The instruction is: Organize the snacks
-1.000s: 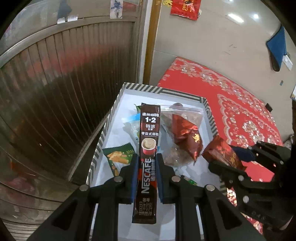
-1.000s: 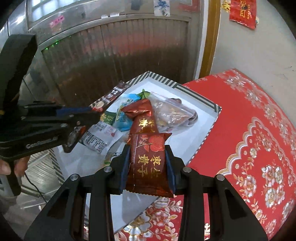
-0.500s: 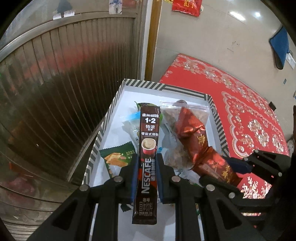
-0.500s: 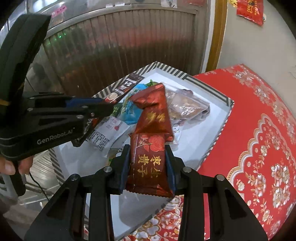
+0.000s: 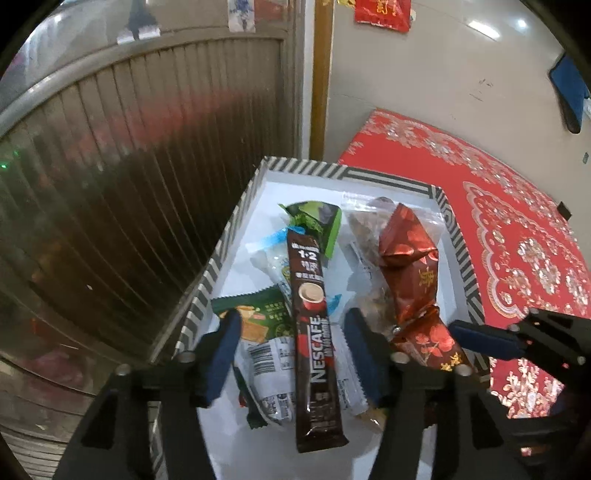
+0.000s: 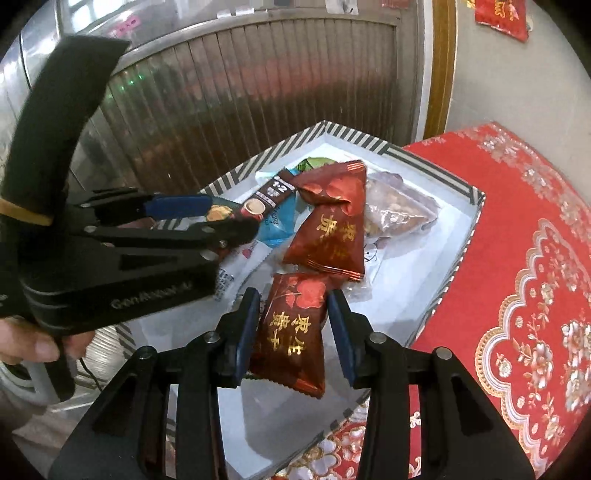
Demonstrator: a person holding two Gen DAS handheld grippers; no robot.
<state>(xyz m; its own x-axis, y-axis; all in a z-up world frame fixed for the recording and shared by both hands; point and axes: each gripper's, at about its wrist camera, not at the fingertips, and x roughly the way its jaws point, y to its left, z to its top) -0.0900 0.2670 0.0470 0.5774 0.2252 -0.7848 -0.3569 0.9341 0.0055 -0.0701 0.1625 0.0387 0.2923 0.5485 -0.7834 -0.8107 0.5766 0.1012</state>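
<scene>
It is looking like a home or small shopfront entrance: a ribbed metal roller shutter [image 5: 122, 184] is standing beside a wooden door frame [image 5: 320, 74], red festive decorations [image 5: 382, 14] are hanging on the pale wall, and a red floral cloth [image 6: 524, 295] is covering the table.

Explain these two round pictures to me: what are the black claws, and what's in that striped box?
No robot here: a person holds black tongs in each hand, each with a wide-angle camera looking along its two fingers. One picture is from the left tongs, the other from the right tongs, and that one also shows the hand gripping the left pair. A striped box of snacks sits at the edge of a red cloth. The left tongs have just been opening; a coffee stick lies loose between them. The right tongs have just been opening slightly, a red packet between them with small gaps either side.
</scene>
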